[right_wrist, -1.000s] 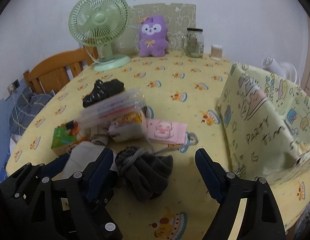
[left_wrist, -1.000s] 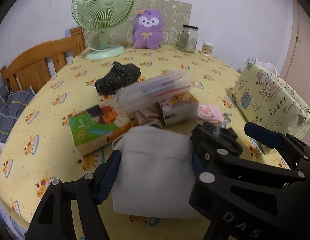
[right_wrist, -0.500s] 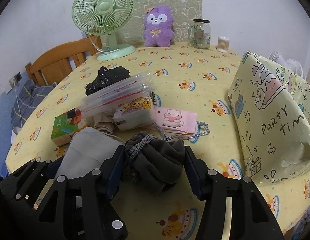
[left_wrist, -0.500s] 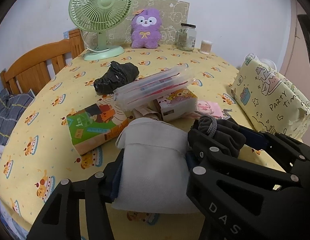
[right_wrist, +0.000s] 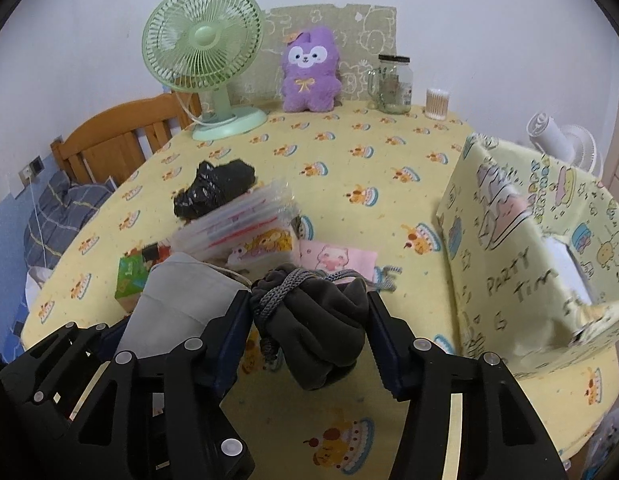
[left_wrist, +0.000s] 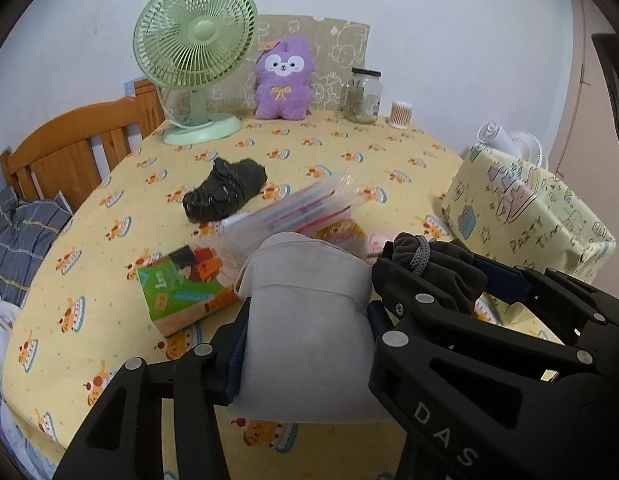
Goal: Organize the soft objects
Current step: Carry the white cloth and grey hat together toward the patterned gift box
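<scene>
A pale grey folded cloth bundle [left_wrist: 305,340] sits between the pads of my left gripper [left_wrist: 307,320], whose jaws are closing and pressing its sides in. Right beside it, my right gripper [right_wrist: 307,308] is shut on a dark grey drawstring pouch [right_wrist: 317,332], its cord knotted on top. The pouch hangs a little over the yellow tablecloth [right_wrist: 349,400], casting a shadow. The two grippers stand side by side, nearly touching; the right wrist view shows the grey bundle [right_wrist: 181,296] at lower left.
Behind lie a stack of clear zip bags [right_wrist: 237,220], a green tissue pack [left_wrist: 181,288], a pink pouch [right_wrist: 337,256] and a black plastic bag [left_wrist: 225,190]. A yellow party box [right_wrist: 529,248] stands right. Fan [left_wrist: 195,44], purple plush [left_wrist: 283,80] and jar [left_wrist: 363,96] line the back.
Both grippers closed in from wide open: the left onto the pale grey bundle, the right onto the dark pouch. Both bundles now look squeezed and slightly raised.
</scene>
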The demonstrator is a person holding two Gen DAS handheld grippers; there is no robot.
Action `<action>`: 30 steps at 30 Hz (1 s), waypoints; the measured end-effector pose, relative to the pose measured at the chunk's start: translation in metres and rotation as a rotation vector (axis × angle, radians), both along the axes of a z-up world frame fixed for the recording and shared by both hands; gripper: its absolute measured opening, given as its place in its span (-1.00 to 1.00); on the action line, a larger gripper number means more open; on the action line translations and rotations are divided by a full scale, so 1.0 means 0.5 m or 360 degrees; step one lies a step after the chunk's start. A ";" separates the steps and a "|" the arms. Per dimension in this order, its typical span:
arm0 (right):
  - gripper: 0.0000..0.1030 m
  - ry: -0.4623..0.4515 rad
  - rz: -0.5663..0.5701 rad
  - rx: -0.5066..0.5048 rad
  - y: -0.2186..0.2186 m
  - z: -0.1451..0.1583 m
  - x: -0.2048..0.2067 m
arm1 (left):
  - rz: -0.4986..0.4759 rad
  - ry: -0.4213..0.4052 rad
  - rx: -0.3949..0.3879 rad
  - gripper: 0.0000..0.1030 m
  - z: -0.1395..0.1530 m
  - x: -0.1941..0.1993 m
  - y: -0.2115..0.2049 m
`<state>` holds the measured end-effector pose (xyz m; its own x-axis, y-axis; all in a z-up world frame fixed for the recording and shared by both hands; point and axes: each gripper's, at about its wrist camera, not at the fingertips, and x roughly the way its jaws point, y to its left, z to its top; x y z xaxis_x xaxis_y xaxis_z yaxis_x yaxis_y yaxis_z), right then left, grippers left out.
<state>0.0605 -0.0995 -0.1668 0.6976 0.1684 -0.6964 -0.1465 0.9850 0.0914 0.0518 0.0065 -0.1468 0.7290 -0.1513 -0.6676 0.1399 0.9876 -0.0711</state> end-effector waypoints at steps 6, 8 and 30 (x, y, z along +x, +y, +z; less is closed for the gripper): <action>0.15 -0.0031 -0.0010 0.0012 -0.009 0.031 0.000 | 0.0000 -0.0036 0.0003 0.07 0.026 0.004 -0.005; 0.15 -0.0046 -0.0012 0.0015 -0.011 0.042 0.000 | 0.0000 -0.0049 0.0002 0.08 0.036 0.005 -0.007; 0.15 -0.0164 -0.0101 0.0018 -0.035 0.150 0.019 | -0.0054 -0.0173 -0.0001 0.08 0.136 0.023 -0.030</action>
